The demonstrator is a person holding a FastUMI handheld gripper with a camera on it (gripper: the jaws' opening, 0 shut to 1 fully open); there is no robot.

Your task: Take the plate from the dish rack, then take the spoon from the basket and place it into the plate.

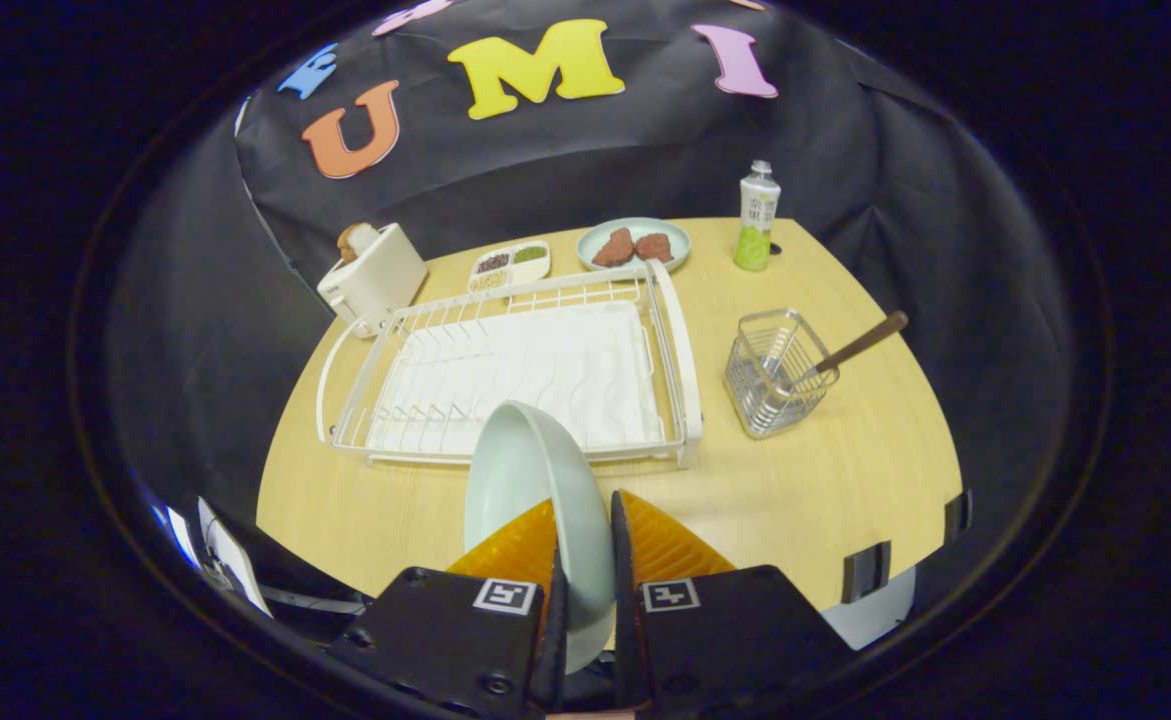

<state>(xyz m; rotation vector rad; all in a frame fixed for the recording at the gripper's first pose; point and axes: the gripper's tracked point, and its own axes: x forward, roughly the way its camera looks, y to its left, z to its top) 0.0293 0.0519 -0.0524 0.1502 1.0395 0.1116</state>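
- Gripper [585,560] fingers squeeze the pale green plate [530,480] from both sides, holding it up on its edge above the table [845,470].
- Plate's long side runs away from the fingers, toward the white dish rack [680,340] just beyond.
- Spoon [850,350] leans in the wire basket [770,375], its brown handle pointing up and right.

The plate [530,470], smooth and softly glossy like glazed ceramic, is pinched between the ribbed orange fingers [660,545] of the hand-held gripper [585,545]. Beyond it, a white coated-wire dish rack [680,350]; right of that, a shiny metal-wire basket [770,375]; matt wood-grain counter [845,470].
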